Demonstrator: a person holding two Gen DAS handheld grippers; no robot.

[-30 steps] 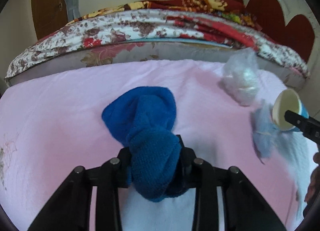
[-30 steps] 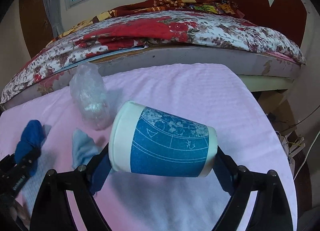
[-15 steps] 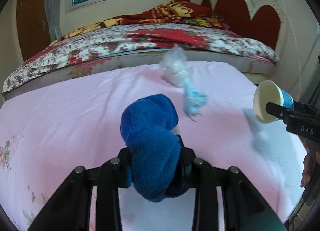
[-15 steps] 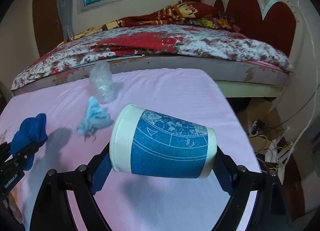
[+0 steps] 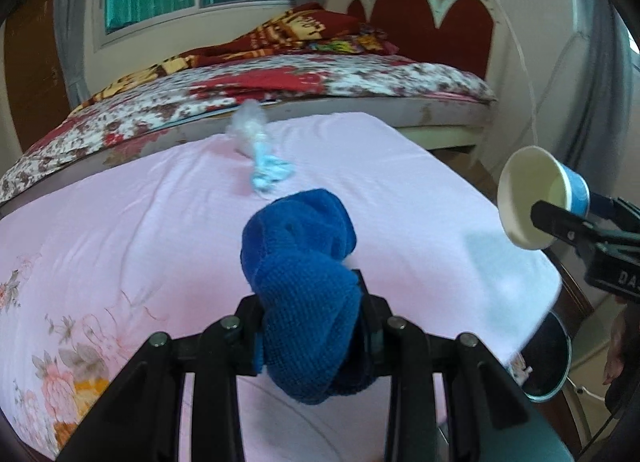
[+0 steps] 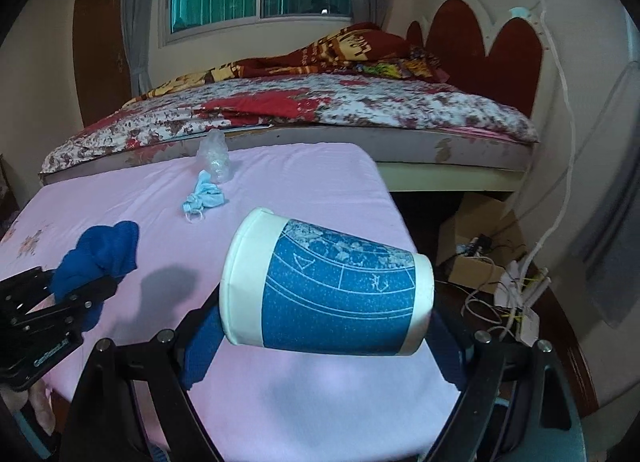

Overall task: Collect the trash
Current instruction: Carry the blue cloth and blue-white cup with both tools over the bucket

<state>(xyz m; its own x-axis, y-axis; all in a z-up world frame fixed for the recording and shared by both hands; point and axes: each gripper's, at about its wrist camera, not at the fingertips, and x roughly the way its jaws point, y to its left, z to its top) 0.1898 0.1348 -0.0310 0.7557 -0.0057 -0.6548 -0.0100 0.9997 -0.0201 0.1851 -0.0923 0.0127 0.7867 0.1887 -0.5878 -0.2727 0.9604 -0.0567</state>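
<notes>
My left gripper (image 5: 310, 318) is shut on a dark blue knitted cloth (image 5: 304, 270) and holds it above the pink sheet (image 5: 120, 230); the cloth also shows in the right wrist view (image 6: 100, 254). My right gripper (image 6: 324, 326) is shut on a blue and white paper cup (image 6: 328, 290) lying sideways between the fingers; the cup also shows at the right of the left wrist view (image 5: 536, 198). A crumpled light blue face mask (image 6: 202, 198) and a clear plastic bag (image 6: 216, 158) lie on the far part of the sheet.
A bed with a floral cover (image 6: 320, 110) stands behind the pink surface. Right of the pink sheet's edge the floor holds a cardboard box (image 6: 476, 234) and cables (image 6: 504, 290). A dark round bin (image 5: 548, 358) sits below the sheet's right corner.
Both grippers have pulled back and up from the pink sheet with their loads. The mask and plastic bag now look farther away, and the sheet's right edge and floor have come into view.
</notes>
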